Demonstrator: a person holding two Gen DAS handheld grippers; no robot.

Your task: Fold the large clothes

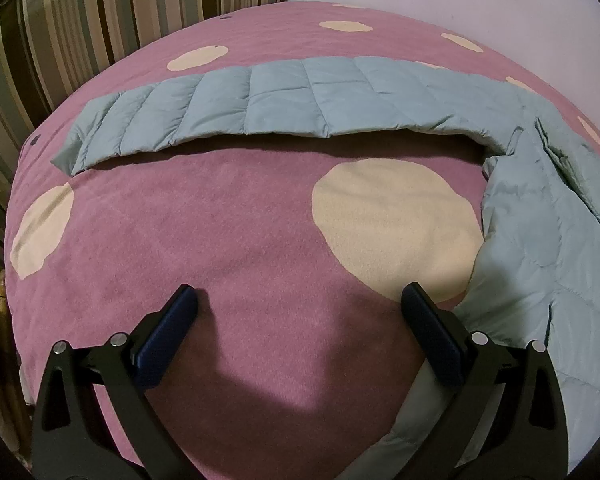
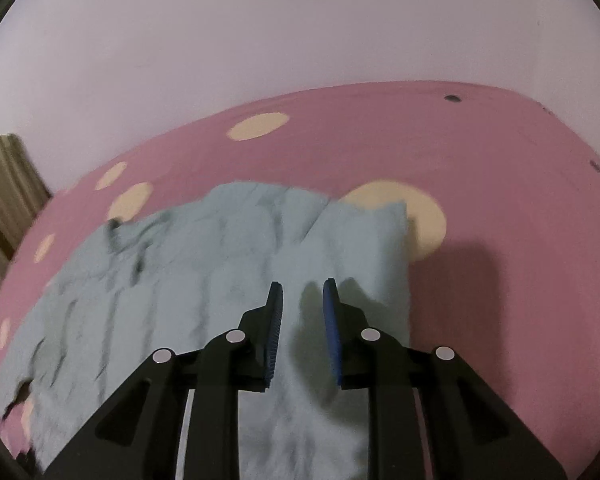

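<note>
The quilted jacket runs past the right edge of the left wrist view, so its body is cut off; part of it lies hidden beneath the left gripper. In the right wrist view the jacket is motion-blurred, its quilting smeared, and the right gripper covers its near edge.

Left gripper: two matte black angular arms, each with a triangular cut-out near its base. Two round silver pivot pins sit on each arm, one behind the other. The fingers are dark navy-blue pads set on the inner faces of black tips.

Right gripper: the same black linkage, cut-outs and paired silver pins. Its fingers are brighter blue with fine ribbing along the inner faces, mounted on black wedge-shaped tips.
</note>
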